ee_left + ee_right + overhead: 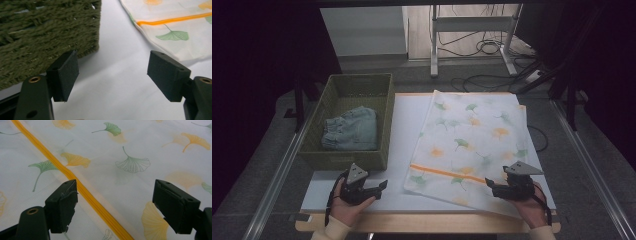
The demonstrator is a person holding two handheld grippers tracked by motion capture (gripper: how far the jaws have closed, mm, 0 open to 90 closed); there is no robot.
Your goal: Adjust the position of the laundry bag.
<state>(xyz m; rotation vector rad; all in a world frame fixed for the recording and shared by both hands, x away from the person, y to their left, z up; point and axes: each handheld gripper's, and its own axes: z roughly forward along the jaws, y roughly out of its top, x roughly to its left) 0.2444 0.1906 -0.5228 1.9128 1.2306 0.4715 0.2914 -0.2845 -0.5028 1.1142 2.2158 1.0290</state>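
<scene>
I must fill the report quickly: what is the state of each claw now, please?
Left claw: open, holding nothing, above the white table beside the green basket.
Right claw: open, holding nothing, over the leaf-print bag.

We see a thin matt cloth bag (472,140) printed with ginkgo leaves and crossed by an orange zipper (82,192), a rough woven basket (37,37) holding faded denim (351,129), the smooth white counter (117,75), and matt black jaws.

Lab: floor cables (482,47), metal frame (434,40)
</scene>
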